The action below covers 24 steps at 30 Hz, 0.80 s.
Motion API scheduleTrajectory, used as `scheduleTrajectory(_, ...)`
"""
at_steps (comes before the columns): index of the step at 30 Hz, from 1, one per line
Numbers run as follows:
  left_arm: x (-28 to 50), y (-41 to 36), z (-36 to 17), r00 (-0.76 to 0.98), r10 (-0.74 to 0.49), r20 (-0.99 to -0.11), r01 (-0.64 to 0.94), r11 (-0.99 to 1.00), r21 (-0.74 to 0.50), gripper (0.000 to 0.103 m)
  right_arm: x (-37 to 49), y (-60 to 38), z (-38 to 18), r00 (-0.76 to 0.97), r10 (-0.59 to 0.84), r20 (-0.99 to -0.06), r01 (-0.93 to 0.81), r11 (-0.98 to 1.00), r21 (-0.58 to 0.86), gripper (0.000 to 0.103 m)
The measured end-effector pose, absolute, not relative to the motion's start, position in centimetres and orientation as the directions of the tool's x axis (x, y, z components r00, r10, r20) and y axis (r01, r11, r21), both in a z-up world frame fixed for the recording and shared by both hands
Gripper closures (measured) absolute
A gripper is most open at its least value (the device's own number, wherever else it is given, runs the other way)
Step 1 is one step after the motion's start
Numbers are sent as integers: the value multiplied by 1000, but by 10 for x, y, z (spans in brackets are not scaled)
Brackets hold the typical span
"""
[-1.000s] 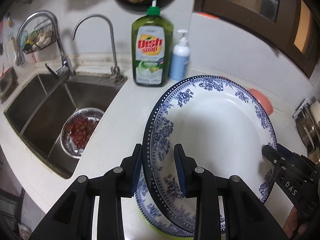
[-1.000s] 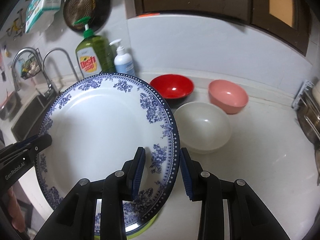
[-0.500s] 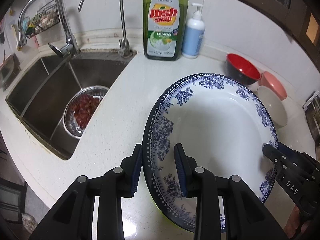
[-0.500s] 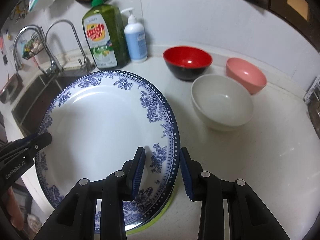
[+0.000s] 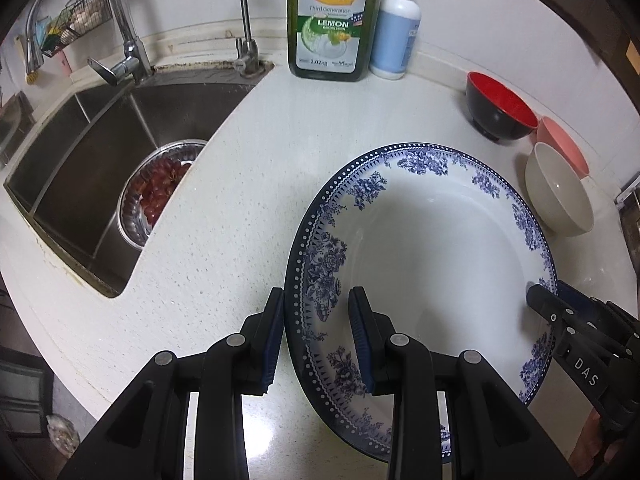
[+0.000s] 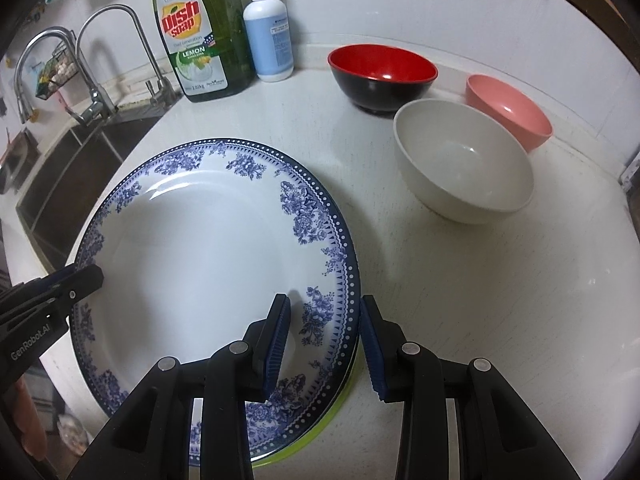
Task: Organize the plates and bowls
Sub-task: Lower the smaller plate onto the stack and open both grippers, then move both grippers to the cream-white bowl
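A blue-and-white floral plate (image 5: pixel 432 248) (image 6: pixel 208 248) lies on a stack with another blue plate and a green plate (image 6: pixel 320 428) beneath. My left gripper (image 5: pixel 316 334) straddles its left rim, jaws apart around the edge. My right gripper (image 6: pixel 324 340) straddles its right rim, jaws likewise apart. Whether the pads press the rim I cannot tell. A red-and-black bowl (image 6: pixel 382 76), a white bowl (image 6: pixel 460 168) and a pink bowl (image 6: pixel 508 110) stand apart on the counter behind the plate.
A dish soap bottle (image 6: pixel 204 36) and a pump bottle (image 6: pixel 268 36) stand at the back wall. The sink (image 5: pixel 92 168) on the left holds a metal bowl of red fruit (image 5: pixel 160 188). The white counter (image 6: pixel 500 300) extends to the right.
The plate and both grippers have come down from a tilted, raised position to lie flat on the stack. The bowls behind are now in full view.
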<state>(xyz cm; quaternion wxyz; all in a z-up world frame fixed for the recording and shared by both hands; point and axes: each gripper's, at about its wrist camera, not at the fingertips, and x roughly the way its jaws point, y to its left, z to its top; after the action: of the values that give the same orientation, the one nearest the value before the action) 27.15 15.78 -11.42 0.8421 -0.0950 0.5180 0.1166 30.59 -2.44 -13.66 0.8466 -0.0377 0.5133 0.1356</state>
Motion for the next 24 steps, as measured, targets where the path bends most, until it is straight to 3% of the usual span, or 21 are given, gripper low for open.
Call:
scheduleTrajectory(11,274,159,-120,417,67,-906,-293,954,-64,69,310,-22,-141,414,177,-893,-271,960,65,63)
scheduleTrajectory(17,270,161,-119,419,67,-905,-285,957,-61,61,309,-18,-142,393,199,-898,-297,951,80,47)
scheduleTrajectory(24,267,157,-102,467,109,-878,-266,964,-21,50,305,-18,-133,424,205,-882,-314,947,69,38)
